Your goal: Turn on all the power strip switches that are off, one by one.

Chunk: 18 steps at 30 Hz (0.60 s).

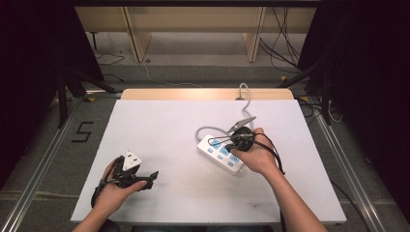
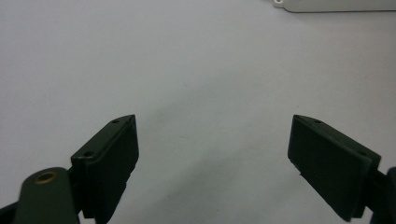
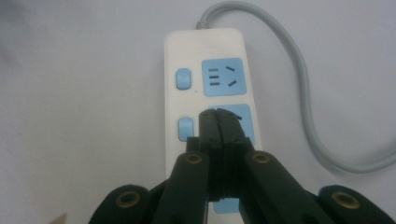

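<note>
A white table [image 1: 169, 140] carries a white power strip [image 3: 205, 46] right of centre, its grey cord [image 3: 303, 93] looping off toward the far edge. The right gripper [image 3: 218, 122] hovers over the strip's middle socket, jaws pressed together on nothing (blue sockets, blue switches). The left gripper [image 2: 212, 140] rests near the front-left corner, jaws wide apart above bare tabletop.
</note>
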Each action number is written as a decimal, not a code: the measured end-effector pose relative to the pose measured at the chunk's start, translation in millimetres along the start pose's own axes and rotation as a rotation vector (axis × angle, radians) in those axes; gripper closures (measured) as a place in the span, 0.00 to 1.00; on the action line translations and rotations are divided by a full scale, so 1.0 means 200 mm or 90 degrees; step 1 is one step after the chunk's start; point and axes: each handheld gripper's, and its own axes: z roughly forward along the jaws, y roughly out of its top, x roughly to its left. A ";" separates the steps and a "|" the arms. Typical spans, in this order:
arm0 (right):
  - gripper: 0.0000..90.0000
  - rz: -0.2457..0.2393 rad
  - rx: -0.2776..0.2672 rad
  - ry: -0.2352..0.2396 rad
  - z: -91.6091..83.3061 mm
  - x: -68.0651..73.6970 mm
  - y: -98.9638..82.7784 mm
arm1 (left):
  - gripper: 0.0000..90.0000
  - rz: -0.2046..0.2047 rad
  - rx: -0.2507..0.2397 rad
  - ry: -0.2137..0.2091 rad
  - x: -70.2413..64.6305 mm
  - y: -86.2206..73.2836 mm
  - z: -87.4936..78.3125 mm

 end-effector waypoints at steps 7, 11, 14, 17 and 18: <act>1.00 0.003 0.005 0.004 0.02 0.00 0.01 | 0.18 0.000 -0.001 0.000 0.00 0.00 0.00; 1.00 0.002 0.007 0.005 0.03 -0.01 0.02 | 0.18 0.002 0.001 -0.001 0.00 0.00 0.00; 1.00 -0.002 0.009 0.006 0.03 -0.01 0.04 | 0.18 0.002 0.001 -0.002 0.00 0.00 0.00; 1.00 0.000 0.010 0.006 0.04 -0.01 0.06 | 0.18 0.004 0.002 -0.002 0.00 0.00 0.00; 1.00 -0.001 0.009 0.007 0.04 -0.01 0.06 | 0.18 0.003 0.001 -0.002 0.00 0.00 0.00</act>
